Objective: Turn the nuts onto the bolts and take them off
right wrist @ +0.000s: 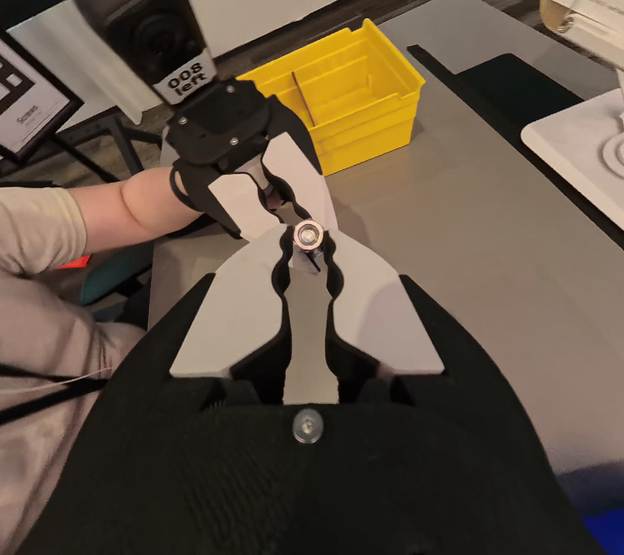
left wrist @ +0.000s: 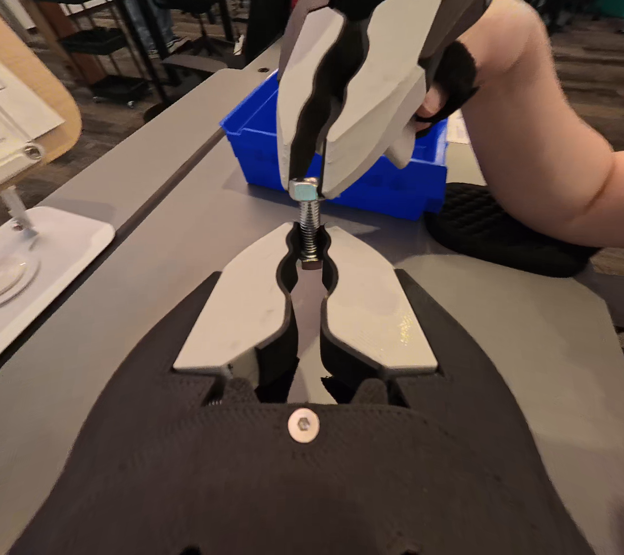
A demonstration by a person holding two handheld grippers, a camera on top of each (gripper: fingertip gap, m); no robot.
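A silver bolt [left wrist: 308,228] stands upright between the two grippers, above the grey table [left wrist: 169,235]. My left gripper [left wrist: 309,236] is shut on the bolt's lower end. A hex nut [left wrist: 303,190] sits on the bolt's upper end. My right gripper [left wrist: 305,186] comes down from above and is shut on this nut. In the right wrist view I look down the bolt's axis: the nut [right wrist: 308,235] shows as a ring between the right gripper's [right wrist: 307,233] tips, with the left gripper [right wrist: 292,221] just beyond it.
A blue bin [left wrist: 371,191] stands behind the bolt. A yellow bin [right wrist: 354,120] stands farther back on the table. A white stand base [left wrist: 50,252] is at the table's left side. A black mat [left wrist: 489,228] lies under the person's forearm [left wrist: 540,134]. Only a small space, under 4 cm, lies between the two pairs of fingers.
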